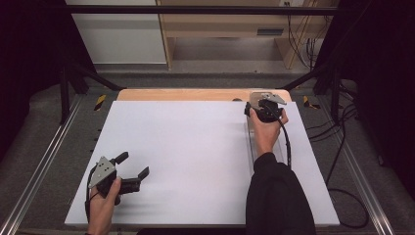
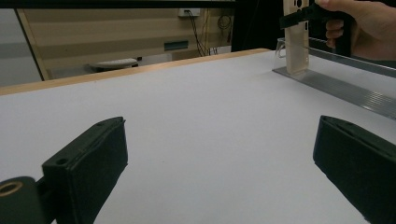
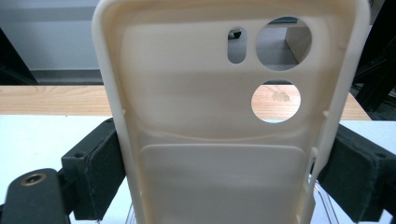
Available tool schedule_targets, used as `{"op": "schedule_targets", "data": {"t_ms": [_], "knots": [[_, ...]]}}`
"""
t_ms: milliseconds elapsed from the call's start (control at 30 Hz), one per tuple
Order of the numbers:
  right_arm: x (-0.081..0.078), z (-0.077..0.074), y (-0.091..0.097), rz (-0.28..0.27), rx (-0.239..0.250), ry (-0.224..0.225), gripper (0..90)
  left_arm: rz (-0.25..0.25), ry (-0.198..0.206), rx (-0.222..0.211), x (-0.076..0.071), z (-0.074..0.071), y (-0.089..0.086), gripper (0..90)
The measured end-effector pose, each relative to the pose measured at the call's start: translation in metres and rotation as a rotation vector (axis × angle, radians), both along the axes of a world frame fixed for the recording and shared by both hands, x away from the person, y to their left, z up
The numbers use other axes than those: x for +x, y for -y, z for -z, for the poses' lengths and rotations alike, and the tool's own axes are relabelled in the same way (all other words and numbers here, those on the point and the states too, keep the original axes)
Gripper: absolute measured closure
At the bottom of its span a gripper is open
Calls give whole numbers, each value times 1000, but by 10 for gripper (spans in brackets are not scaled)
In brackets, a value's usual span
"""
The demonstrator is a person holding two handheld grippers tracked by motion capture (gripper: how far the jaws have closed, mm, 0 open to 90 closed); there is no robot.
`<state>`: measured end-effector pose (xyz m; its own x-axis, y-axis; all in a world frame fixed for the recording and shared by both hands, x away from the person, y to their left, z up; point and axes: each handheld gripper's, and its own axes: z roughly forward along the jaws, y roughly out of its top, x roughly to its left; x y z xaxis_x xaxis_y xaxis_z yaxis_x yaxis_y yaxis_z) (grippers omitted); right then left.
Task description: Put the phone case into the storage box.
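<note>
My right gripper point(image 1: 265, 108) clamps the cream phone case point(image 3: 224, 140) by its 2 long edges, upright at the table's far right, above a metal rail point(image 2: 345, 91). My left gripper point(image 1: 131, 171) rests agape, idle. Pickup looks done; placing remains.

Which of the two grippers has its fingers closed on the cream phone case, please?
The right gripper, at the table's far edge, clamps the cream phone case upright. The left gripper is open, holding nothing.
</note>
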<state>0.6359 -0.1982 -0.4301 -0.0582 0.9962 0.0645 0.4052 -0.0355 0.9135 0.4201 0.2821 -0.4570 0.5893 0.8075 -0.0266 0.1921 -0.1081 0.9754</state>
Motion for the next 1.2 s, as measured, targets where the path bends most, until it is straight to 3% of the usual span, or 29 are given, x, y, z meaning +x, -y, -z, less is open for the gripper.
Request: {"op": "schedule_targets", "data": {"t_ms": [1000,1200], "knots": [[2,1,1,-2,13,3,99,3,0,1,0,0,1,26],[2,1,1,-4,15,-3,47,4,-2,3,0,0,1,27]]}}
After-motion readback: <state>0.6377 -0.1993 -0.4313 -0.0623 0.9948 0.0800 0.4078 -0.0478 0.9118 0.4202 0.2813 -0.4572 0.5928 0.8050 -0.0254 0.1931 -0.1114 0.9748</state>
